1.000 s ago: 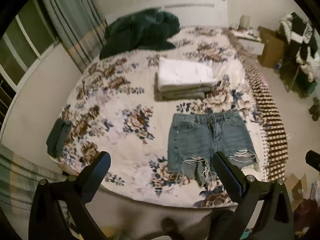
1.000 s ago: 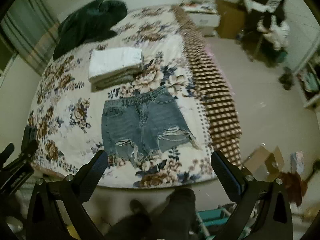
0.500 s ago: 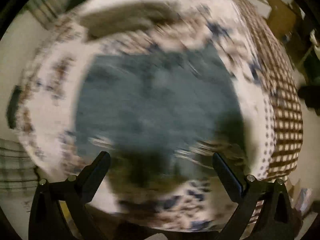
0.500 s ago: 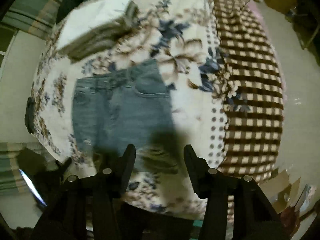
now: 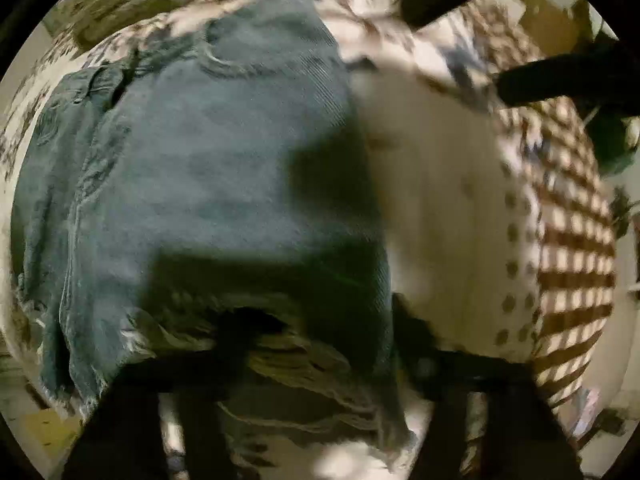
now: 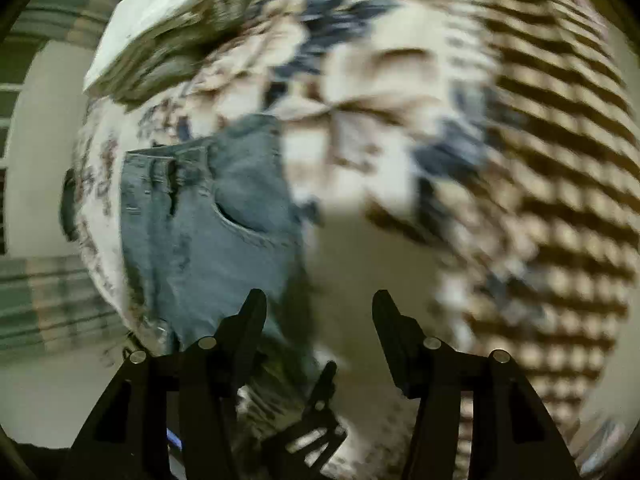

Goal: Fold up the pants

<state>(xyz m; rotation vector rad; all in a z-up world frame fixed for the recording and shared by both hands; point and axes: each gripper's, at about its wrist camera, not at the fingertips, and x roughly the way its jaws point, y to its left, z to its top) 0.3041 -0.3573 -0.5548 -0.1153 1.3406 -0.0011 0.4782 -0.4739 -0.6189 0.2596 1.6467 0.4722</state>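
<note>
Left wrist view
Surface: a bedspread (image 5: 440, 184) with a floral print, a plain cream patch and a brown-checked border on the right; the whole picture is blurred.
Room: part of a brown box shows at the upper right, too smeared to say more.
Shorts: the denim shorts (image 5: 208, 184) lie flat on the bedspread and fill the left and centre of the view.
Axis: the long axis runs from the waistband at the upper left to the frayed hem at the bottom, near the camera.
Left gripper: the left gripper (image 5: 320, 364) is dark and blurred over the frayed hem; I cannot tell how far it is open or whether it has cloth.
Other: 2 dark bars at the upper right are the right gripper (image 5: 516, 40).

Right wrist view
Surface: the same floral bedspread, checked border on the right.
Room: a pale wall and a striped green curtain (image 6: 48, 304) on the left.
Stack: folded white and grey clothes (image 6: 160, 28) lie at the upper left, beyond the shorts.
Shorts: at left centre, waistband away from the camera, hem toward it.
Right gripper: 2 fingers (image 6: 248, 332) stand clearly apart with nothing between them, poised above the shorts' right edge.
</note>
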